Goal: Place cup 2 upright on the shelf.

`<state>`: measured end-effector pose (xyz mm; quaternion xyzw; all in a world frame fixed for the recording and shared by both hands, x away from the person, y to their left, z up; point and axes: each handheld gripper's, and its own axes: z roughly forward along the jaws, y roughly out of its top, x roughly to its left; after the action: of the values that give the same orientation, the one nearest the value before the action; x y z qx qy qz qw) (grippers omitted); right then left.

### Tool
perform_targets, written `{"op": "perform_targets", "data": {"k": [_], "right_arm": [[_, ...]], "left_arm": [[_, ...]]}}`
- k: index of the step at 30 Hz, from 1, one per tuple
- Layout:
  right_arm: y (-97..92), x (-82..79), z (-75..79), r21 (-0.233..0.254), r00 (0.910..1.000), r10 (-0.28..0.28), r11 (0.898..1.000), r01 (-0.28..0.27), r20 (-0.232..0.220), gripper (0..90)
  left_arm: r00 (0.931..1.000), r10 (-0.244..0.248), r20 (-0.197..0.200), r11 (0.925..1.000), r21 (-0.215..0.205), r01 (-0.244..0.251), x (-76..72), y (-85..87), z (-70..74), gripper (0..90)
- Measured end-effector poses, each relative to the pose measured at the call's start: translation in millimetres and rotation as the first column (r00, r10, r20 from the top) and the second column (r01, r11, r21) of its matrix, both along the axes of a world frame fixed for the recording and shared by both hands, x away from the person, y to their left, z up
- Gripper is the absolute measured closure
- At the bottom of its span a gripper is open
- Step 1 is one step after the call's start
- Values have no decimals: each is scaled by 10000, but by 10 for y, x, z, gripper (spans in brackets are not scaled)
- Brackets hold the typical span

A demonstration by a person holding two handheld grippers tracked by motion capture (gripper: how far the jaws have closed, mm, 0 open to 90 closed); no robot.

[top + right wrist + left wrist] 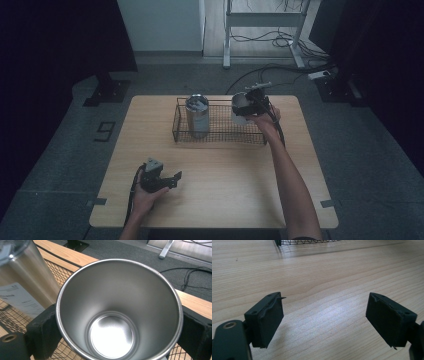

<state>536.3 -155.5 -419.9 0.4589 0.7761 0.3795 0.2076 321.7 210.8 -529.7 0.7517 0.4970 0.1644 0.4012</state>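
Note:
My right gripper [248, 104] is shut on an empty stainless steel cup [239, 110], which it holds over the right end of a black wire basket [220, 139]. In the right gripper view the cup [117, 307] opens toward the camera between the two black jaws of the right gripper [117, 325]. A tall steel tumbler [197, 116] with a clear lid stands upright in the basket's left part, also seen as the tumbler [23, 280] beside the cup. My left gripper [169, 180] rests low over the table's front left, open, and the left gripper [324, 300] has nothing between its jaws.
The wooden table [225, 190] has bare surface between the basket and its front edge. The basket's edge [307, 242] lies ahead of the left gripper. Beyond the table are cables [280, 40] on a grey floor and a white desk frame [265, 20].

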Motion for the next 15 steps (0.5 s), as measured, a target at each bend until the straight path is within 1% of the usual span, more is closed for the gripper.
{"op": "perform_targets", "data": {"k": [7, 11, 15], "right_arm": [[5, 47, -118, -123, 9998, 26, 9999, -28, -204, 68], [2, 67, -171, -99, 9996, 21, 9999, -24, -278, 68], [8, 89, -242, -206, 9991, -6, 9998, -3, -428, 68]], "left_arm": [[10000, -5, -48, 10000, 60, 5, 5, 0, -12, 146], [10000, -31, -54, 10000, 62, 31, 5, -2, -13, 147], [10000, -40, -75, 10000, 79, 40, 7, -3, -17, 147]]}}
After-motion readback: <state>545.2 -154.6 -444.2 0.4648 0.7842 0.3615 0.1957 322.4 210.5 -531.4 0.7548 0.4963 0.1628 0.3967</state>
